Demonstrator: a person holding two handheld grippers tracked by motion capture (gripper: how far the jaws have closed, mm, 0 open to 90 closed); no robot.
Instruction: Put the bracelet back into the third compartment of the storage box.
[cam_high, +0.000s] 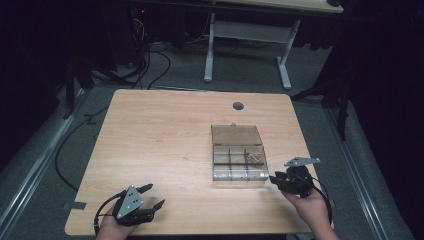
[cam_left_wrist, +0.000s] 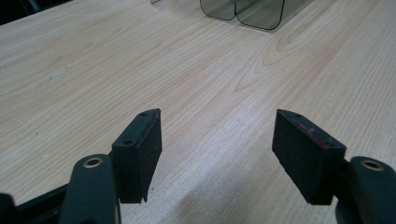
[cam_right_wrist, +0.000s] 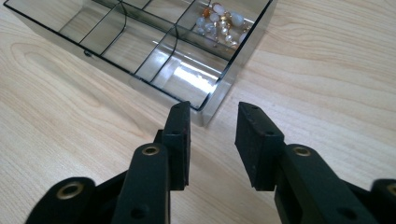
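Pale wood-grain table (cam_high: 165, 145) fills the foreground, its near edge closest to the person, whose two hands come up from below. Nearest on the left, the left gripper (cam_high: 152, 196) rests low over the near left corner with its jaws spread wide and only bare tabletop between them; the left gripper view shows the same wide gap over plain wood (cam_left_wrist: 219, 140). On the near right, the right gripper (cam_high: 274, 178) sits just beside the near right corner of the clear compartment box (cam_high: 238, 161), its jaws parted by a moderate gap and gripping nothing; in the right gripper view the box corner (cam_right_wrist: 205, 105) lies just ahead of the pads, apart from them. That box lies flat, right of the table's middle, its long axis running across the table from left to right, with its lid (cam_high: 236, 134) swung open away from the person. Dividers split it into cells, and small beads (cam_right_wrist: 219, 21) lie in a cell at its right end. Farther back a round grommet (cam_high: 238, 105) is set in the tabletop, and beyond the far edge are grey floor, loose cables (cam_high: 155, 60) and the white legs of another desk (cam_high: 247, 47) in a dark room.
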